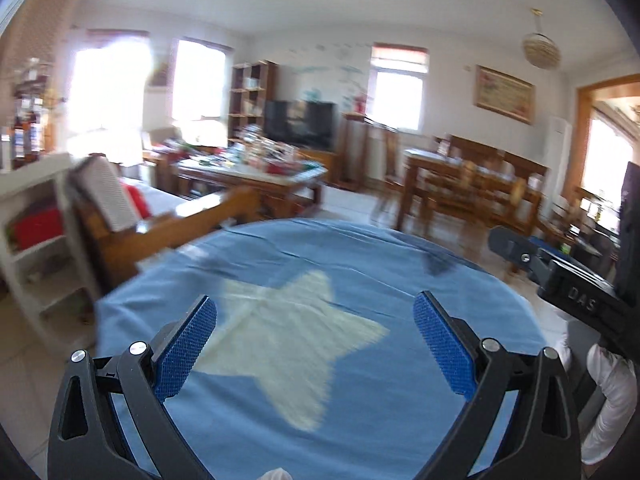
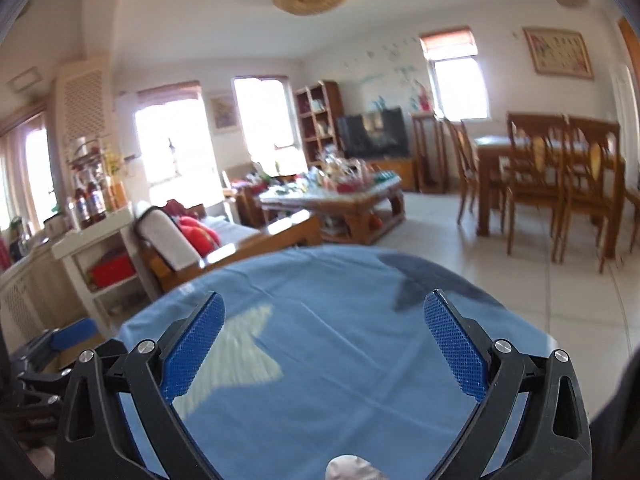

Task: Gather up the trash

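Two tools [image 1: 316,344] [image 2: 324,344] agape above blue cloth [image 1: 360,248]; tiled floor [image 2: 500,280] beyond edge.

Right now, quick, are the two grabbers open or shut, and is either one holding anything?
Left gripper: open, holding nothing.
Right gripper: open, holding nothing.

Below my fingers [image 1: 200,344] is a round tabletop [image 1: 360,400] covered edge to edge by a blue cloth [image 1: 400,272] with a pale star [image 1: 288,344] printed near its middle. A dark patch [image 2: 432,280] lies on the cloth at the far right edge.
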`<state>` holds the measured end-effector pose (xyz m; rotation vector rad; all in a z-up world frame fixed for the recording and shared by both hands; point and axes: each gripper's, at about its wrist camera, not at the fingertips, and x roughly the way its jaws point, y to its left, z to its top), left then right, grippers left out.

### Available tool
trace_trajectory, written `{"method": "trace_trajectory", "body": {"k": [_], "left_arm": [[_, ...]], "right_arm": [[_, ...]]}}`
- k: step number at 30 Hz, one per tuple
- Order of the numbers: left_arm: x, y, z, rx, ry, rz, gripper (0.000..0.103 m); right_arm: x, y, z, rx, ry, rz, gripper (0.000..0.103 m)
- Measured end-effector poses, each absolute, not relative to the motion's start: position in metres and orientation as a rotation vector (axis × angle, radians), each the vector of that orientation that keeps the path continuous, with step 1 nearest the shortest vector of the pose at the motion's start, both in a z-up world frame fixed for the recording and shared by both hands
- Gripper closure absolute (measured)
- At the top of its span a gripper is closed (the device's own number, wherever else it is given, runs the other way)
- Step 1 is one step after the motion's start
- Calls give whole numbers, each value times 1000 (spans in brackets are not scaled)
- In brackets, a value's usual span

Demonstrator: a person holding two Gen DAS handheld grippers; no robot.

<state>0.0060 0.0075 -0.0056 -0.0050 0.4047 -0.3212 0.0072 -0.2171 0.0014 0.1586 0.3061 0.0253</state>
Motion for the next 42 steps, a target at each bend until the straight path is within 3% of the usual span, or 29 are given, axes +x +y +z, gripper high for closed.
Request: {"method": "trace_trajectory", "body": {"k": [7,42], "left_arm": [[15,39,-2,-29,294,-120,5],[36,30,-10,10,333,-79,5]], "right_arm": [[31,-176,-5,56,205,73,5],[20,-180,-15,63,250,94,5]]}}
